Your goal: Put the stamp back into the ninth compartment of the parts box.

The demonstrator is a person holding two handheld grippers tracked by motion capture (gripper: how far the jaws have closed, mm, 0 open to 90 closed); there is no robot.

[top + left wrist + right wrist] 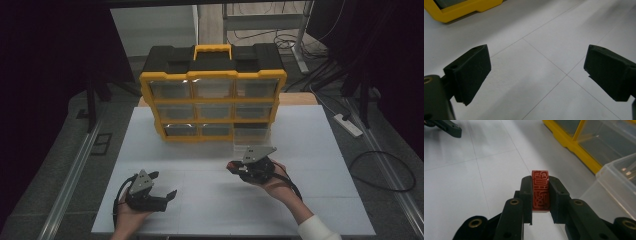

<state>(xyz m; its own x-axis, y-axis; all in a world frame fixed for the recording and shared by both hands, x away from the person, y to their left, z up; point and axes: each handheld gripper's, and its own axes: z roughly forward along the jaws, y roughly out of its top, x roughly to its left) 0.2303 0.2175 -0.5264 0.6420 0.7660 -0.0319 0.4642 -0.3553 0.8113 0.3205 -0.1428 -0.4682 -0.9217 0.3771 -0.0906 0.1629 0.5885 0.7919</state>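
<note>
A yellow and black drawer organiser [213, 93] stands upright at the back of the white table [310, 150], with several clear drawers in its front. Its bottom right drawer [252, 135] is pulled out toward me. My right gripper [233, 167] hovers just in front of that drawer, shut on a small red stamp block [540, 190] with carved characters on its face. The open clear drawer [616, 182] lies to the right of the stamp in the right gripper view. My left gripper [164, 184] is open near the front left of the table, nothing between its fingers [469, 72].
A white power strip [348, 125] and cables lie on the floor to the right of the table. Metal rails run along the floor on both sides. A corner of the organiser's yellow frame [461, 8] sits far ahead of the left gripper.
</note>
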